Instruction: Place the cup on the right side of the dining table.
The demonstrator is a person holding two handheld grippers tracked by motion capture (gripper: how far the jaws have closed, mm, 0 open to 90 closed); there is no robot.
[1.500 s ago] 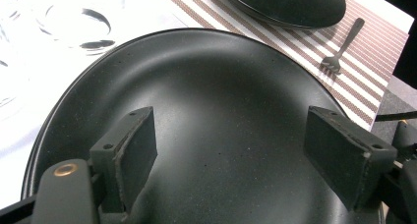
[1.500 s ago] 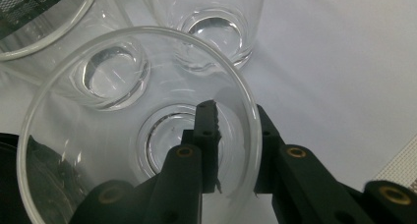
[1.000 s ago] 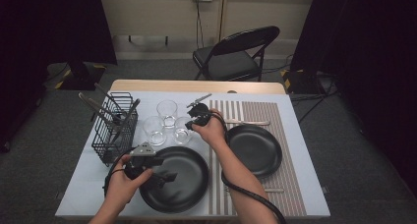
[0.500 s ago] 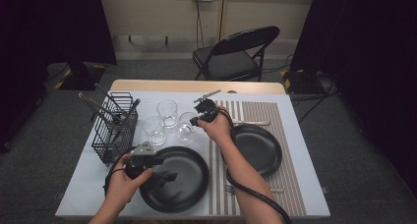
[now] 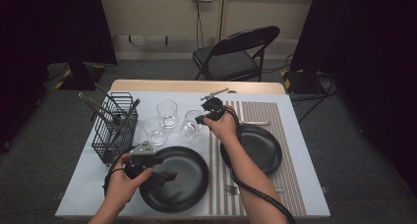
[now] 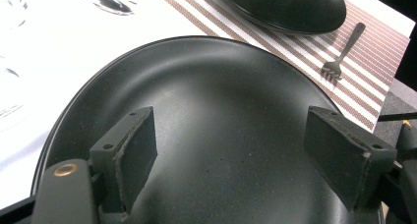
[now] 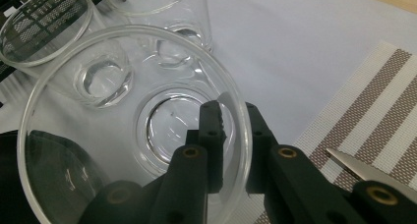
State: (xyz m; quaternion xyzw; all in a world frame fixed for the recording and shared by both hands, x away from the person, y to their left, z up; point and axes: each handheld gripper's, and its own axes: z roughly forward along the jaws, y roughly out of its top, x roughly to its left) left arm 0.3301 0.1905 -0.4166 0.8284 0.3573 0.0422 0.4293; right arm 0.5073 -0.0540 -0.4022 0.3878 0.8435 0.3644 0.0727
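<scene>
right claw pinches tilted glass rim.

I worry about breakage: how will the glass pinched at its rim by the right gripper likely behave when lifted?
The glass is clear and thin-walled, so probably fragile and slick. The right gripper pinches only one side of the rim, one jaw inside and one outside, so it may tilt or slip. Two other glasses stand close by, so a swing could knock them.
</scene>
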